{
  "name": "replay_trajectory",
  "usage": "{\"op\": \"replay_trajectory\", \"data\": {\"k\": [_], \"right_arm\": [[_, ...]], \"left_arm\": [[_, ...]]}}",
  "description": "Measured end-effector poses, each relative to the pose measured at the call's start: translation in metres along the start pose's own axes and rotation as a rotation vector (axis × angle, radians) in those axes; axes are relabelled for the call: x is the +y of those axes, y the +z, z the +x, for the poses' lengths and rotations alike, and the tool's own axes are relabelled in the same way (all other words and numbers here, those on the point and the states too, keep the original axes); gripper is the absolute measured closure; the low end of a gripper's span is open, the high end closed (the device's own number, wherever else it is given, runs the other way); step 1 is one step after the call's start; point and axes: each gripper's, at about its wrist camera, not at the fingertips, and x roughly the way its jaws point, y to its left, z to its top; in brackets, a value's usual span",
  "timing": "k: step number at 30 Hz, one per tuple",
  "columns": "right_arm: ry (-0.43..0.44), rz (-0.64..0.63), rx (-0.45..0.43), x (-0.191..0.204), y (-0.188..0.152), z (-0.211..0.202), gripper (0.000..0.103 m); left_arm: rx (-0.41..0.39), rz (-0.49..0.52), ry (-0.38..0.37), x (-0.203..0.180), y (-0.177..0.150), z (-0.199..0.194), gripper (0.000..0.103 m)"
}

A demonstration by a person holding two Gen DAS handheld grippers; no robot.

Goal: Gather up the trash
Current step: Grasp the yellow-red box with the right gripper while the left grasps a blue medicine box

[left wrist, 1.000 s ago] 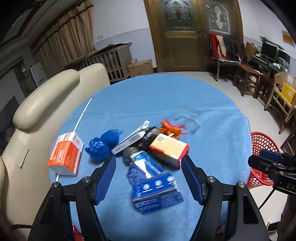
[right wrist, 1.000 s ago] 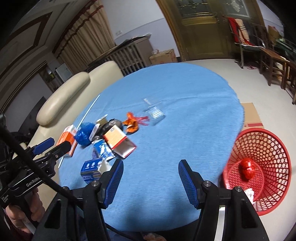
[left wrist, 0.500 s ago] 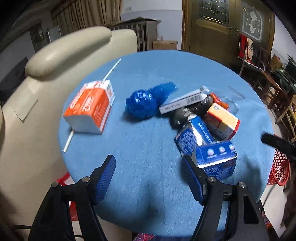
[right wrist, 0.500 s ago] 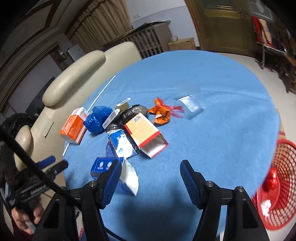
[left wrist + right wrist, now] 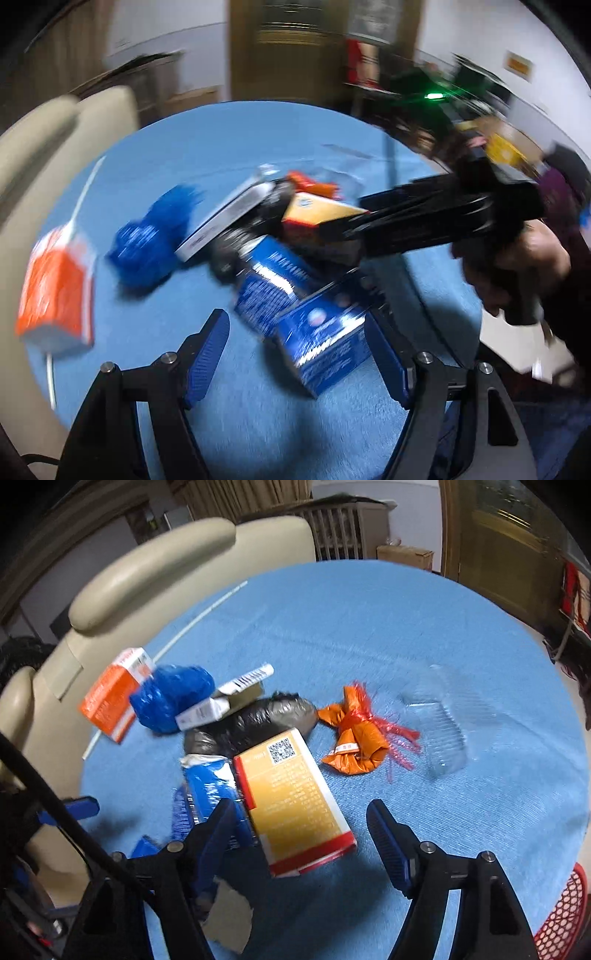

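Observation:
Trash lies heaped on the round blue table (image 5: 406, 627). My right gripper (image 5: 303, 840) hovers low over a yellow-and-red box (image 5: 295, 805); its jaws are opening, the box lies between them, and the pads do not press on it. Behind the box lie a black bag (image 5: 255, 720), a blue pack (image 5: 210, 786), an orange wrapper (image 5: 354, 746) and a clear plastic tray (image 5: 439, 731). In the blurred left wrist view my left gripper (image 5: 297, 360) is open around a blue box (image 5: 325, 339), which lies close to the right finger. The right gripper (image 5: 424, 221) reaches in above the pile.
An orange carton (image 5: 110, 698), a crumpled blue bag (image 5: 173, 698) and a slim white box (image 5: 221, 698) sit at the pile's left. A beige armchair (image 5: 147, 572) borders the table's far left. A red mesh basket (image 5: 565, 912) stands on the floor at the lower right.
Both grippers have come down toward the pile. The right one swung left from the basket side to over the yellow-and-red box and widened. The right gripper and its hand have entered the left wrist view.

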Motion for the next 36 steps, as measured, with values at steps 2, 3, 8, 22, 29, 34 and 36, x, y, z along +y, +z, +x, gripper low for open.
{"op": "replay_trajectory", "data": {"k": [2,3,8,22,29,34,36], "right_arm": [[-0.007,0.004,-0.004,-0.004,-0.002,0.006,0.036],[0.003,0.012,-0.007,-0.005,-0.002,0.007,0.043],[0.038,0.097,-0.036,-0.024,-0.016,-0.004,0.045],[0.104,0.256,-0.124,-0.057,-0.086,-0.073,0.048],[0.088,0.267,-0.171,-0.057,-0.112,-0.098,0.052],[0.101,0.252,-0.146,-0.052,-0.125,-0.099,0.052],[0.095,0.244,-0.130,-0.048,-0.131,-0.097,0.052]], "left_arm": [[0.013,0.052,-0.065,-0.002,0.007,0.008,0.027],[0.021,0.080,-0.090,-0.002,0.011,0.014,0.027],[0.059,0.159,-0.160,-0.008,0.020,0.037,0.027],[0.060,0.186,-0.103,-0.025,-0.002,0.046,0.051],[-0.009,0.088,-0.014,-0.039,-0.014,0.038,0.057],[-0.011,0.055,0.034,-0.051,-0.019,0.033,0.056],[-0.007,0.037,0.045,-0.053,-0.020,0.033,0.056]]}}
